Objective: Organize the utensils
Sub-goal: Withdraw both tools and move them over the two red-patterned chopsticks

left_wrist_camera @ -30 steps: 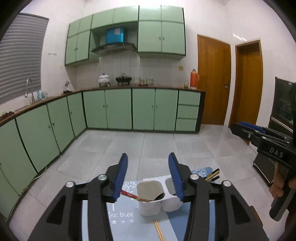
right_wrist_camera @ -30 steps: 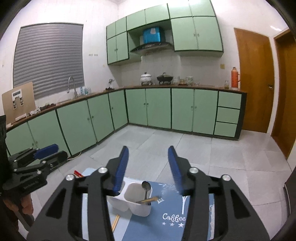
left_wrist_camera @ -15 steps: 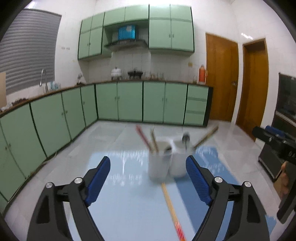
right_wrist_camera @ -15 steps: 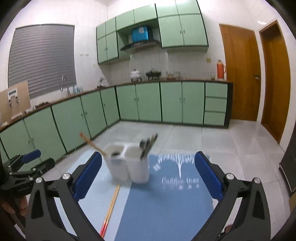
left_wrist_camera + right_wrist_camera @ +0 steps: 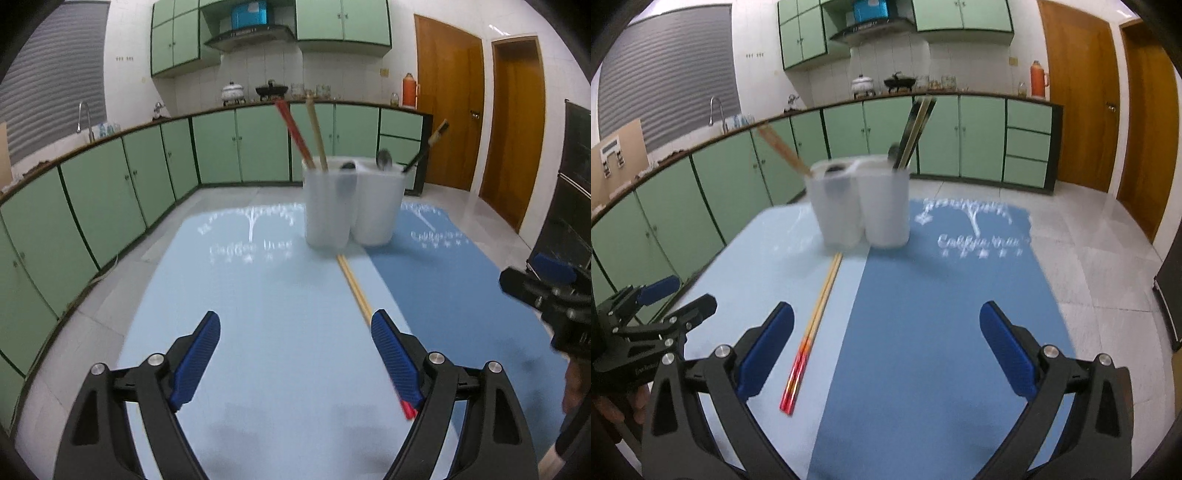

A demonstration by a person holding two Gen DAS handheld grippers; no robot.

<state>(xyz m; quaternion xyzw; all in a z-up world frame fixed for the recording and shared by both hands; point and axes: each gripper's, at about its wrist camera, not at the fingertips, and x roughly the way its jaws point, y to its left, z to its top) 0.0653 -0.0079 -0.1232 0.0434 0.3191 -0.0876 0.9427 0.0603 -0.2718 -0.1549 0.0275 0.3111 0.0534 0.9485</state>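
A white two-compartment utensil holder (image 5: 347,199) (image 5: 860,201) stands on the mats at the far side of the table. Red and wooden chopsticks (image 5: 306,133) lean in one compartment. A spoon (image 5: 384,158) and dark chopsticks (image 5: 916,129) stand in the other. A loose pair of chopsticks (image 5: 354,284) (image 5: 816,321) with red ends lies flat, running from the holder toward me. My left gripper (image 5: 293,321) hangs open and empty over the light mat, its right finger above that pair. My right gripper (image 5: 886,310) is open wide and empty, the pair just inside its left finger.
A light blue mat (image 5: 240,295) and a darker blue mat (image 5: 942,314) cover the table side by side. Each view catches the other gripper at its edge: the right gripper (image 5: 532,277), the left gripper (image 5: 692,295). Green cabinets (image 5: 92,192) and tiled floor lie beyond.
Both grippers have opened wide and sunk toward the table while tilting less steeply down. The holder now sits higher and larger in both views.
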